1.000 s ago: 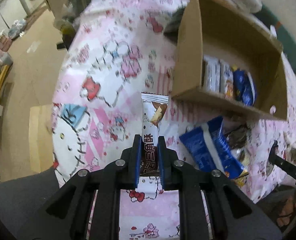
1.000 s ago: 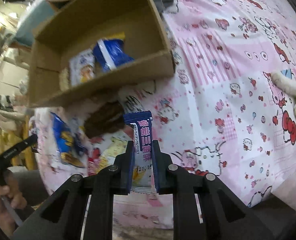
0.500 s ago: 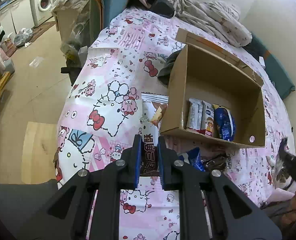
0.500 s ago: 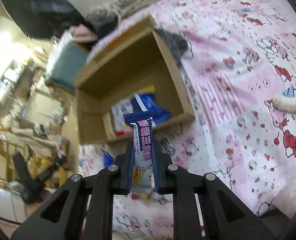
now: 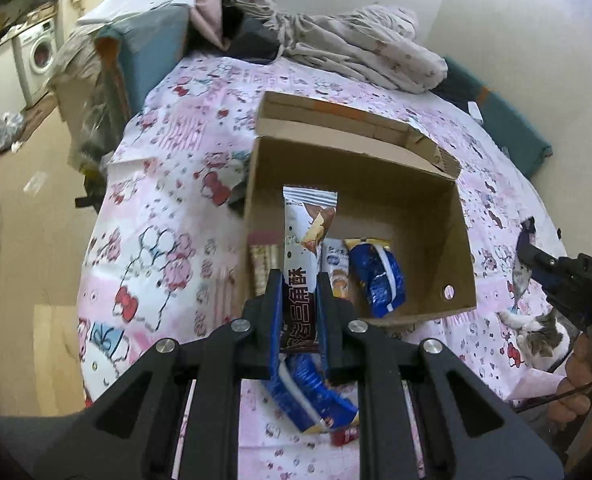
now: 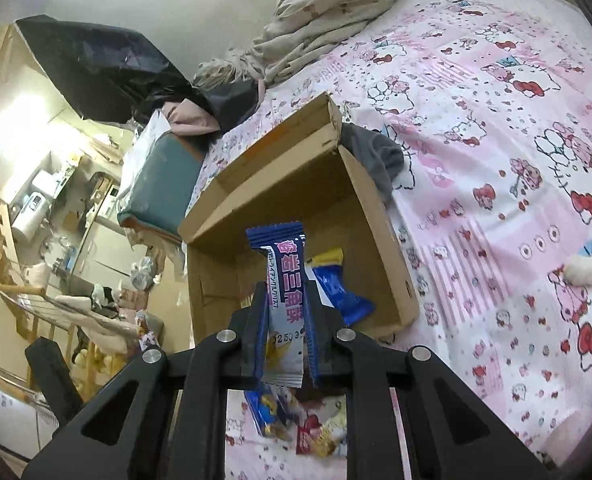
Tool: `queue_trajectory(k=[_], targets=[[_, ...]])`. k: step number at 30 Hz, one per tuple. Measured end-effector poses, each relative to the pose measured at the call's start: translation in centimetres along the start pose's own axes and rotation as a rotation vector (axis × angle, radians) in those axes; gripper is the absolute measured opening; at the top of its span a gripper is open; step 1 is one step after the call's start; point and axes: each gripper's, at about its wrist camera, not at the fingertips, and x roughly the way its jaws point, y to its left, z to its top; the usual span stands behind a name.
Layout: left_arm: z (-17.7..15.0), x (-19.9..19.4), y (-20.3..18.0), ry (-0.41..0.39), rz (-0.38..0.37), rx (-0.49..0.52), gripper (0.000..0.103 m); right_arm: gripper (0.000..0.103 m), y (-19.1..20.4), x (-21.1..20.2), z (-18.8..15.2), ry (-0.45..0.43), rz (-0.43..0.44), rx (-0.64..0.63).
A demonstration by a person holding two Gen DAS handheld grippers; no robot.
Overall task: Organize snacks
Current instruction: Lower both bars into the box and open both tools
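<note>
My left gripper [image 5: 299, 280] is shut on a white and brown snack packet [image 5: 306, 240], held upright over the near side of an open cardboard box [image 5: 416, 200]. The box holds a blue packet [image 5: 380, 276] and other packets. My right gripper [image 6: 284, 296] is shut on a white and purple snack packet [image 6: 285, 280], held up before the same box [image 6: 368, 216], where a blue packet [image 6: 336, 288] shows. The right gripper also shows at the right edge of the left wrist view [image 5: 568, 280].
The box stands on a pink cartoon-print bedcover [image 5: 167, 200]. Loose snack packets lie in front of the box [image 5: 312, 396] [image 6: 320, 432]. A cat [image 5: 544, 332] sits at the bed's right edge. A bundle of bedding [image 5: 356, 52] lies behind the box.
Both grippers have risen and tilted toward the box, each still holding its packet. The left packet now stands over the box's inside instead of left of it.
</note>
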Motion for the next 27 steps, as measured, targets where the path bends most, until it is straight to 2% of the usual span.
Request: queue_trajectory(k=[6,12,18,27], targets=[[2.0,1.6,-1.9,0.008,0.032,0.023,0.012,0.017,0.5,1.7,1.4,0.005,-0.017,-0.039],[3.0,4.3,-3.2,0.023,0.074,0.059,0.013,0.018,0.4,5.1,2.2,0.059,-0.039,-0.061],[3.1,6.7,-3.3,0.051,0.098,0.068,0.013,0.018,0.1,8.5,2.0,0.128,-0.075,-0.068],[3.1,9.3,-2.9,0.085,0.117,0.057,0.013,0.018,0.3,10.5,1.2,0.179,-0.102,-0.088]])
